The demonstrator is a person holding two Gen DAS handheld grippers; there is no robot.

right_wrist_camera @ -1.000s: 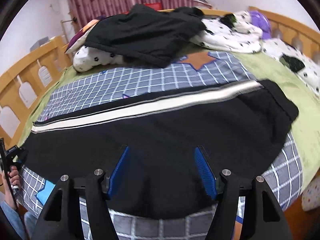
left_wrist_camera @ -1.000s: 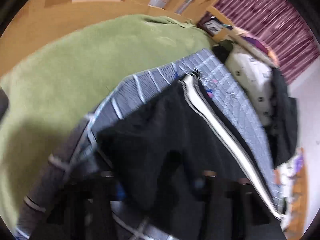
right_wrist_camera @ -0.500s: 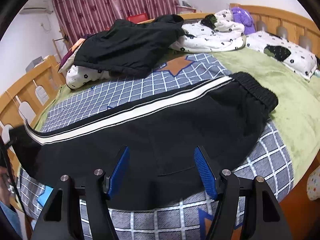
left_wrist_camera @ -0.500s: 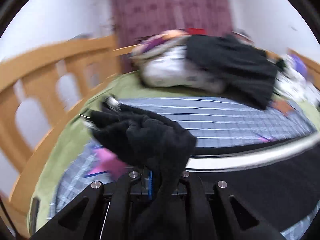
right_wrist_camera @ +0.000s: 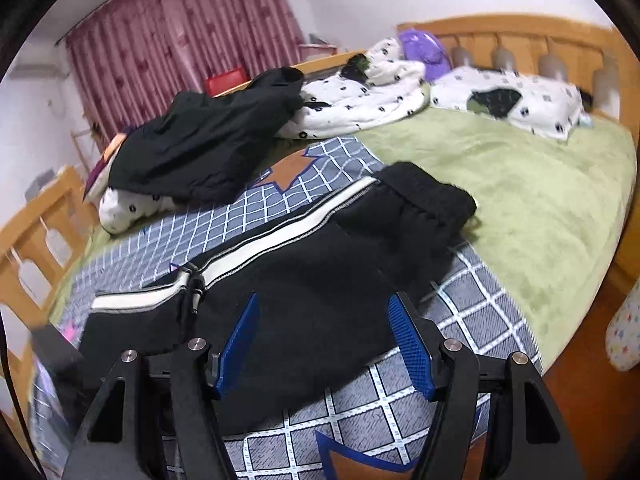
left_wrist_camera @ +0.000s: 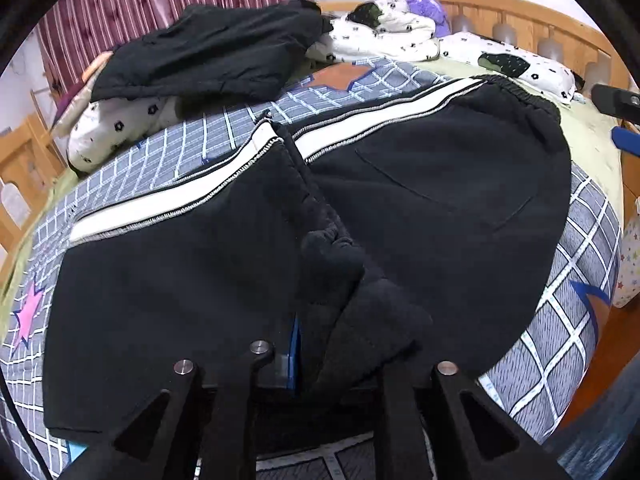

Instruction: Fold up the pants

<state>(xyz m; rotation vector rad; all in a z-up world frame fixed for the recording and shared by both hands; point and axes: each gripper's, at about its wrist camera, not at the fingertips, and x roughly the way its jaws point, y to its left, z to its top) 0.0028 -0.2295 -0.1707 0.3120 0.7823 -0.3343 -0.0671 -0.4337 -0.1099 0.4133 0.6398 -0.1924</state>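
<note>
Black fleece bunches between the fingers of the left gripper [left_wrist_camera: 320, 360], which is pinched on the leg end of the black track pants [left_wrist_camera: 440, 184]; a sliver of blue pad shows beside the cloth. That leg is doubled over toward the waistband, its white side stripe [left_wrist_camera: 160, 204] meeting the stripe of the upper half at the fold. The right gripper [right_wrist_camera: 324, 344] hangs spread over the pants near the bed's front edge, its blue pads [right_wrist_camera: 408, 340] apart and touching nothing. The pants lie on a grey checked quilt [right_wrist_camera: 472, 308] over a green blanket [right_wrist_camera: 520, 184]. Farther back, a black jacket [right_wrist_camera: 208, 144] is draped over white spotted bedding [right_wrist_camera: 360, 104], near the wooden headboard [right_wrist_camera: 520, 36] and maroon curtains [right_wrist_camera: 180, 44].
</note>
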